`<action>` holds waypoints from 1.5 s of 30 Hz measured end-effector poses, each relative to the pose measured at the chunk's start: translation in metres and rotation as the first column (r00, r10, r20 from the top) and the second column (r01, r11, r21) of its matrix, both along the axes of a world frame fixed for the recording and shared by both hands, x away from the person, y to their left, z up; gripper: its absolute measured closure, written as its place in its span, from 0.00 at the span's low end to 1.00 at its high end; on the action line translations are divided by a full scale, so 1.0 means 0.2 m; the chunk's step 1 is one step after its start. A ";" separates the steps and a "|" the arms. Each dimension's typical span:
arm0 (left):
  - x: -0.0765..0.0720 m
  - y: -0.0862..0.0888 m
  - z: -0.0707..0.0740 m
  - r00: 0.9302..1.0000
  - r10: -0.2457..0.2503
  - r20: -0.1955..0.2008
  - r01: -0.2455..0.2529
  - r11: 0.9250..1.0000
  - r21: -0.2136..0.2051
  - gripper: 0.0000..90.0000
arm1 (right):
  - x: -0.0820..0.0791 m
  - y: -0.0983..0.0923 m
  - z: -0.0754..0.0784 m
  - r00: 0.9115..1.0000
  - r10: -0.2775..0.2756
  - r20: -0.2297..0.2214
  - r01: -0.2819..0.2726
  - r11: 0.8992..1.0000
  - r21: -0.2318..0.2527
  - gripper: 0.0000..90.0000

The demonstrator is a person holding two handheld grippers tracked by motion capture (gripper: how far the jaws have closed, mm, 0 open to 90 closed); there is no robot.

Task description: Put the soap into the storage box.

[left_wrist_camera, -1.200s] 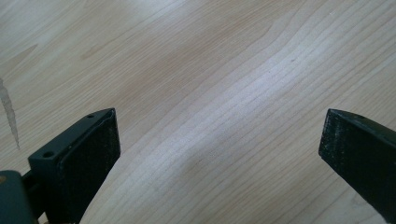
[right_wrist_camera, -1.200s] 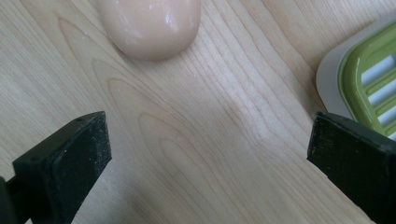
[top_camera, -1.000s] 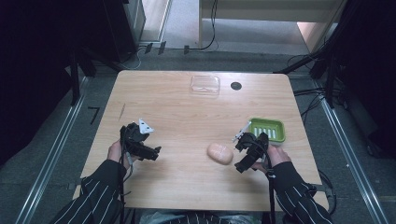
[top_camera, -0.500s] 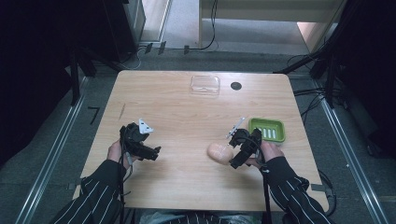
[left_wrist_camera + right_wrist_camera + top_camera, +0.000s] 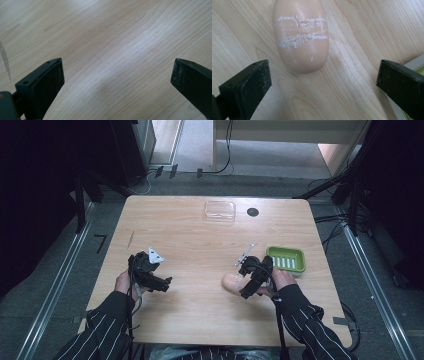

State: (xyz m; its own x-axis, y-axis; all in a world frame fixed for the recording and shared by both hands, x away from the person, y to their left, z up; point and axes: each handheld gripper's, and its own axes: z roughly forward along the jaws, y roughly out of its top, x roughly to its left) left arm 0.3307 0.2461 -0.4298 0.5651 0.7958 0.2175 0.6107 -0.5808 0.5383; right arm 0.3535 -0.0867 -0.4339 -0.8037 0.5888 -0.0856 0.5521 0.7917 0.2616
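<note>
Far edge of the light wooden worktop [image 5: 180, 227] and there's a clear plastic lid or shallow box [image 5: 219, 210] lying flat, with a small round black spot [image 5: 252, 212] just beside it on its right, the two apart. Over by the worktop's left side, a thin dark streak [image 5: 131, 238] marks the grain. Off the worktop, grey carpeted floor [image 5: 60, 285] all round, metal rails [image 5: 367, 277] running along both sides, black cables [image 5: 330, 227] sprawling at the right, more cable [image 5: 227, 150] trailing away at the back.
</note>
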 end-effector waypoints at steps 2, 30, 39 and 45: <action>0.00 0.00 0.00 1.000 0.000 0.000 0.000 1.000 0.000 0.00 | 0.00 0.01 0.00 1.000 -0.001 0.000 0.001 1.000 0.000 0.00; 0.00 0.01 0.00 1.000 0.003 -0.002 -0.003 1.000 -0.005 0.00 | 0.09 0.16 -0.07 0.995 0.086 -0.050 -0.087 0.996 -0.018 0.00; 0.00 0.01 0.00 1.000 0.003 -0.003 -0.003 1.000 -0.004 0.00 | 0.10 0.18 -0.09 0.993 0.093 -0.075 -0.095 0.995 -0.020 0.07; 0.00 0.01 0.00 1.000 0.004 -0.002 -0.004 1.000 -0.003 0.00 | 0.10 0.18 -0.10 0.992 0.101 -0.081 -0.102 0.995 -0.005 0.15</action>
